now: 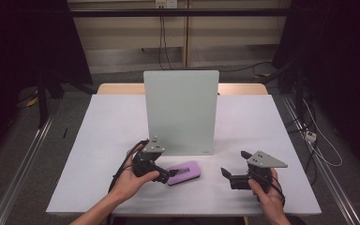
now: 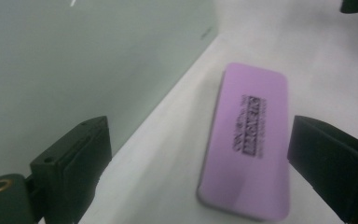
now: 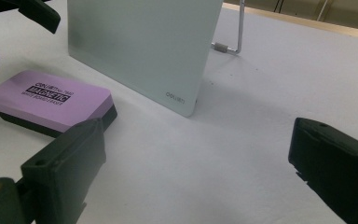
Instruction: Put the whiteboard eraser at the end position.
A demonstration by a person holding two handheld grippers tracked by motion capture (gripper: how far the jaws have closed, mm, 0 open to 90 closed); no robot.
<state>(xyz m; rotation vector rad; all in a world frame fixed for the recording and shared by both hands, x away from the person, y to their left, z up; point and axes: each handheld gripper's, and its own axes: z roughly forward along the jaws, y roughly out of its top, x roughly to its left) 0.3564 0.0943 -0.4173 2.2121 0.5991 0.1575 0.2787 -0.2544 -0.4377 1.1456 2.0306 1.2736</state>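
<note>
On the white table (image 1: 108,140), both tongs wide open, empty, purple eraser (image 1: 184,172) between.

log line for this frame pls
left gripper: open, jaws either side of purple eraser, not closed | right gripper: open, idle | eraser flat on table, before upright board

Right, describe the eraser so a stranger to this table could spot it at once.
On the white table a pale green board stands upright in the middle. Just in front of its lower left corner, by the open left gripper, lies the eraser. It is flat, purple on top with black print and a dark underside, the table's one coloured thing.
</note>
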